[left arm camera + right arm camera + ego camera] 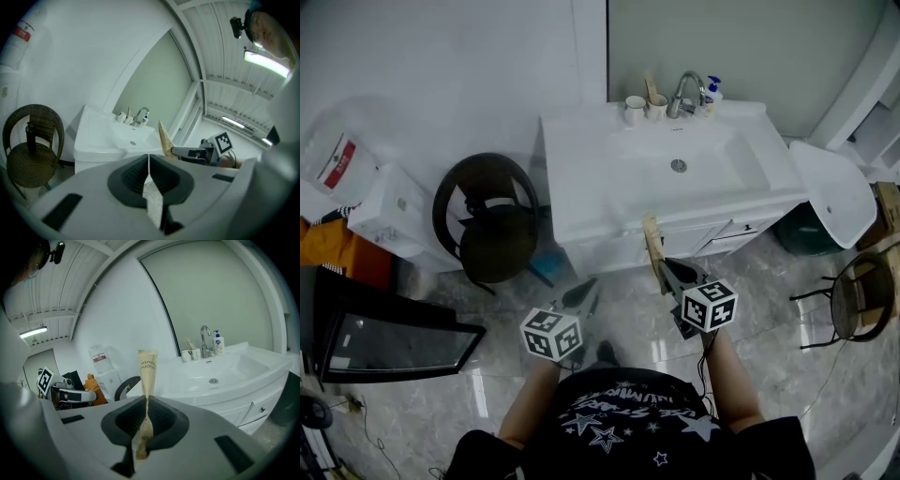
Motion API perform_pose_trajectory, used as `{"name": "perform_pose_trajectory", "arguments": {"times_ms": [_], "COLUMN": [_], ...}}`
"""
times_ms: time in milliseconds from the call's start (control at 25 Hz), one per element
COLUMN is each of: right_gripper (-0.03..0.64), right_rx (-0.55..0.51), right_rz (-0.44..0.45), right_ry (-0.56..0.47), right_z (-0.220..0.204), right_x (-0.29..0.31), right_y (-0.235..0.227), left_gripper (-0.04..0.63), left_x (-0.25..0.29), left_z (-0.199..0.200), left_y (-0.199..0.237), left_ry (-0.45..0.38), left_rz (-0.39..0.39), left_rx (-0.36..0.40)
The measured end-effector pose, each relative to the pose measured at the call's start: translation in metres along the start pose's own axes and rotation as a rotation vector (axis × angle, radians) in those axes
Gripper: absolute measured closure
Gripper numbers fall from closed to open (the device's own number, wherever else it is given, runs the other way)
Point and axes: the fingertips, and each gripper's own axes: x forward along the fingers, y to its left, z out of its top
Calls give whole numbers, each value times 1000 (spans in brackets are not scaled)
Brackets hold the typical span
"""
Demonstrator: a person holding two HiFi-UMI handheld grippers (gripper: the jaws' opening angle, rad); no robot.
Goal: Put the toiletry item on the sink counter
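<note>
A paper-sleeved toothbrush [147, 373] is pinched upright in the right gripper [146, 401] and held off the sink counter [581, 211], before its front edge. The left gripper [149, 161] is pressed together on nothing, lower and to the left. Bare countertop is seen around the basin [679, 161]. Cups [635, 110] are crowded at the back edge beside the faucet [687, 94].
</note>
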Motion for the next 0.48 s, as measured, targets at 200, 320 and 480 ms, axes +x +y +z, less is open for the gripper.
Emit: {"name": "perform_pose_trajectory", "arguments": {"times_ms": [200,320,480], "right_gripper": [592,592,592], "right_rx": [-13,-15,-28], "right_rz": [-2,-1,-1], "right_ry": [-7,3,22], "right_z": [16,20,23], "right_x": [32,44,56], "right_y": [9,12,10], "left_gripper": [575,575,575], "left_x": [0,-2,-3], "left_z": [17,26,31], "left_y": [28,43,55], "left_ry": [-12,-23,-21], "left_rz": [-1,14,21], "left_rx": [14,13,1]}}
